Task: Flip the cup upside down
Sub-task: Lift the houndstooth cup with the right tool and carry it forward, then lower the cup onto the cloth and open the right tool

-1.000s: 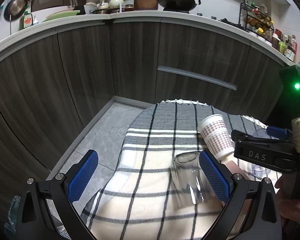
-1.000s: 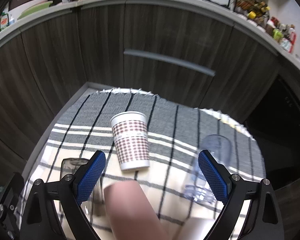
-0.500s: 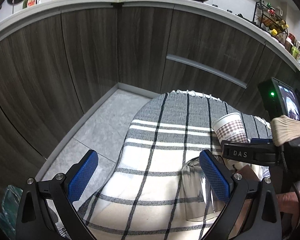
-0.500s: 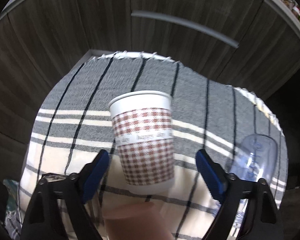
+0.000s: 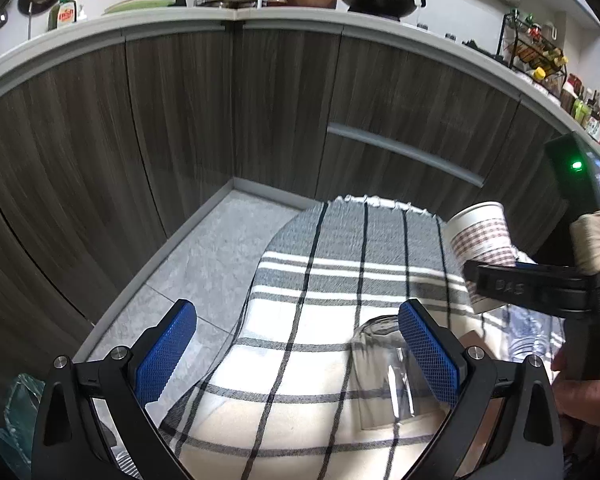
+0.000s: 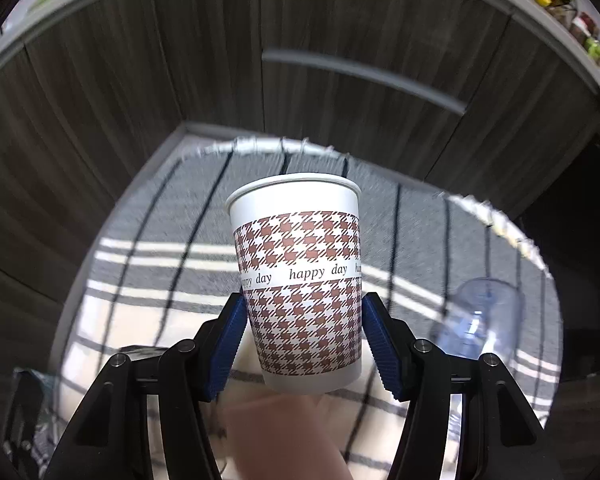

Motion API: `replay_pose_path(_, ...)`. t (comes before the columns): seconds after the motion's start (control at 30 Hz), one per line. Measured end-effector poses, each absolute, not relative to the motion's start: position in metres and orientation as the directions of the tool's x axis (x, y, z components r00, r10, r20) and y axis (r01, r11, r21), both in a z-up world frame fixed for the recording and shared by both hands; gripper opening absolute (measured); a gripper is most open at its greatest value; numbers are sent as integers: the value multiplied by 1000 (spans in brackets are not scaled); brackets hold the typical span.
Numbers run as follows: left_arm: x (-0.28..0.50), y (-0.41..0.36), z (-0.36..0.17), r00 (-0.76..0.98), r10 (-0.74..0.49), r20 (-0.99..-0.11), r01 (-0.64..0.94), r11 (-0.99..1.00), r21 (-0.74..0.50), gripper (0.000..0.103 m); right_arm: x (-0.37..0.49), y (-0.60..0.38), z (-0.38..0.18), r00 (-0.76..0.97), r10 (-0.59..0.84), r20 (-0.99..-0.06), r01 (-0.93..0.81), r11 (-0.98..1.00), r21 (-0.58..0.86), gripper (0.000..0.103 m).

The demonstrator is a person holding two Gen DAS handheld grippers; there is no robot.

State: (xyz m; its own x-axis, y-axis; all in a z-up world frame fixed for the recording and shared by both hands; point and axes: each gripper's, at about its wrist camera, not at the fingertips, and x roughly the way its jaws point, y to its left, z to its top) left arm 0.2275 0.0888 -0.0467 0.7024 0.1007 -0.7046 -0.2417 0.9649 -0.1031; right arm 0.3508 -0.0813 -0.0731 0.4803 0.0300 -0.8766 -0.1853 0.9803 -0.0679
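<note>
A paper cup (image 6: 300, 280) with a brown houndstooth pattern and the words "happy day" stands upright between the blue pads of my right gripper (image 6: 302, 340), which is shut on its lower half and holds it above the cloth. The cup also shows in the left wrist view (image 5: 480, 240), with the right gripper across it. My left gripper (image 5: 296, 352) is open and empty over the near left part of the checked cloth (image 5: 340, 280).
A clear glass (image 5: 388, 372) stands mouth down by my left gripper's right finger. A clear plastic cup (image 6: 480, 324) stands at the right of the cloth. Dark wood cabinets (image 5: 180, 120) stand behind the small table, with grey floor (image 5: 204, 256) to its left.
My right gripper has closed in on the paper cup, shut on it and lifted it off the cloth. The left gripper has stayed open, with its view tilted a little.
</note>
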Motion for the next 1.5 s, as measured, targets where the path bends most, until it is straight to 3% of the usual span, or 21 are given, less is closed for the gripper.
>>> replay_pose_path(0.2, 196, 88, -17, 732, 74, -678, -223, 965, -136, 103, 307, -100, -25, 530, 64, -846, -132, 991, -8, 59)
replay_pose_path(0.4, 147, 86, 0, 756, 70, -651, -195, 973, -123, 103, 243, -119, -15, 498, 116, -859, -77, 993, 89, 59)
replay_pose_path(0.77, 82, 79, -11, 785, 36, -618, -122, 988, -97, 103, 150, -137, -64, 421, 140, -896, 18, 987, 162, 59)
replay_pose_path(1.43, 71, 71, -49, 745, 35, -666, -75, 997, -32, 103, 114, -142, -124, 386, 44, -922, 155, 982, 112, 60)
replay_pose_path(1.5, 70, 70, -49, 746, 35, -665, -75, 997, -31, 103, 112, -142, -122, 399, 35, -916, 153, 983, 104, 71)
